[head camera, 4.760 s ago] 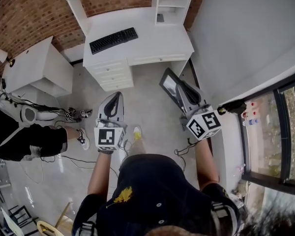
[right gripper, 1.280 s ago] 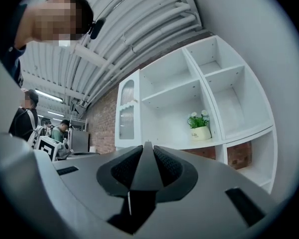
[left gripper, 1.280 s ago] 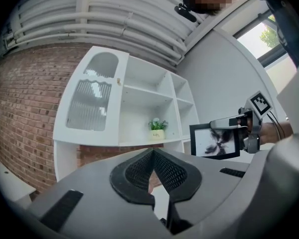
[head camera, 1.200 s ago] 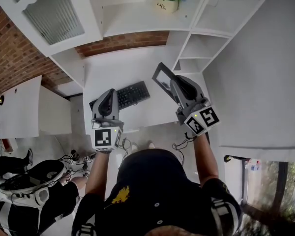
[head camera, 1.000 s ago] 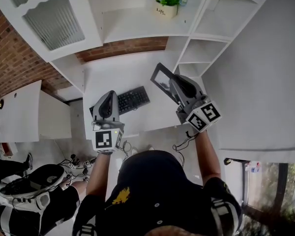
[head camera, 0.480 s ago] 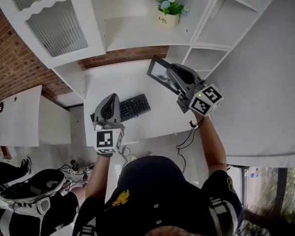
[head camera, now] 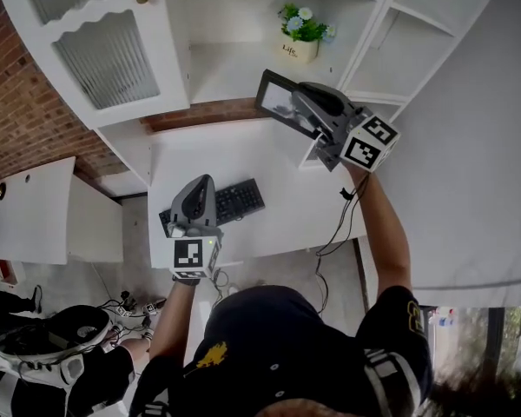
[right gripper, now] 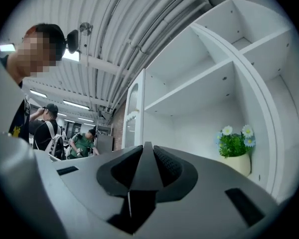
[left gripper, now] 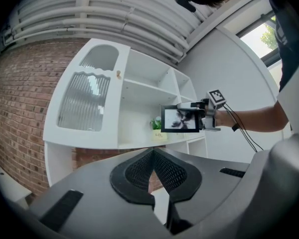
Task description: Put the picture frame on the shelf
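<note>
We have the right gripper (head camera: 306,114) pinching the picture frame (head camera: 278,101) by one end, long side level, shelf (head camera: 230,69) just ahead.

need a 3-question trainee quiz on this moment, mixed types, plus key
1. Pick one. The picture frame is: A) lying flat B) held up in the air C) leaning on a wall.
2. True or false: the left gripper has its fingers wide apart.
3. What lies on the desk beside the left gripper?

Key
1. B, the right gripper has its fingers closed on it.
2. False, they are together and empty.
3. The keyboard.
</note>
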The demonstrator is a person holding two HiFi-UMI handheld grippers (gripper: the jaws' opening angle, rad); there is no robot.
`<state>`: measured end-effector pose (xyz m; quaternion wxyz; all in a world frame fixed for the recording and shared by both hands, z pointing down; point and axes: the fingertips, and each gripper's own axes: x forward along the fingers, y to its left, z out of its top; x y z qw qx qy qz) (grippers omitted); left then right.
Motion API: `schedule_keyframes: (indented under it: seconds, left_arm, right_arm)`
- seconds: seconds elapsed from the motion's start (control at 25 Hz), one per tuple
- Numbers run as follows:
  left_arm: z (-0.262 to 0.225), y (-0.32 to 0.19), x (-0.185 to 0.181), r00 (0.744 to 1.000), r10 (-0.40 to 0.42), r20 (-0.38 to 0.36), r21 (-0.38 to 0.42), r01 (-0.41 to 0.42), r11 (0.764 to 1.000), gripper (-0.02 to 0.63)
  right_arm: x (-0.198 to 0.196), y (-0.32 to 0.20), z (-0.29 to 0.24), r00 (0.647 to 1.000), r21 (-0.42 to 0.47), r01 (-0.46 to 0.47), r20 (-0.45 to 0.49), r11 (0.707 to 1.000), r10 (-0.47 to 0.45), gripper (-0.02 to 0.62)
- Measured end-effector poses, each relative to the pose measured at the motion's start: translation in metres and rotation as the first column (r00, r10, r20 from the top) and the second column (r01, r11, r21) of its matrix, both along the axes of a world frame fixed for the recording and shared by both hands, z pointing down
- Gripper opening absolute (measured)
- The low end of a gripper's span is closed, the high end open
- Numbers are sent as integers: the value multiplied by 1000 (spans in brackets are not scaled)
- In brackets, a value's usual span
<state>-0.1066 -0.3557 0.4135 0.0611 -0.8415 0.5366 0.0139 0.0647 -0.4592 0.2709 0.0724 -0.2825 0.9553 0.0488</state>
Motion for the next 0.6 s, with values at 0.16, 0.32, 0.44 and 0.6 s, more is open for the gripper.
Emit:
schedule_keyframes:
  seconds: [0.16, 0.32, 0.44, 0.6]
  left_arm:
    - [-2, 1, 4, 1000, 4, -1, 2, -4, 1000, 18]
    - [-4, 4, 3, 1000, -4, 3, 3, 4, 1000, 18]
    - [-3, 7, 3, 1000, -4, 9, 7, 4, 1000, 18]
    - [-2, 11, 4, 1000, 0, 16, 9, 0, 1000, 18]
  right_arm:
    - [-3, -20, -14, 999, 13, 50, -12, 999, -50, 66]
    - [-8, -36, -26, 996, 23, 91, -4, 996, -91, 66]
    - [-10, -48, -37, 994, 40, 106, -7, 994, -106, 66]
    - [-17, -65, -48, 990, 41, 140, -19, 989, -139, 66]
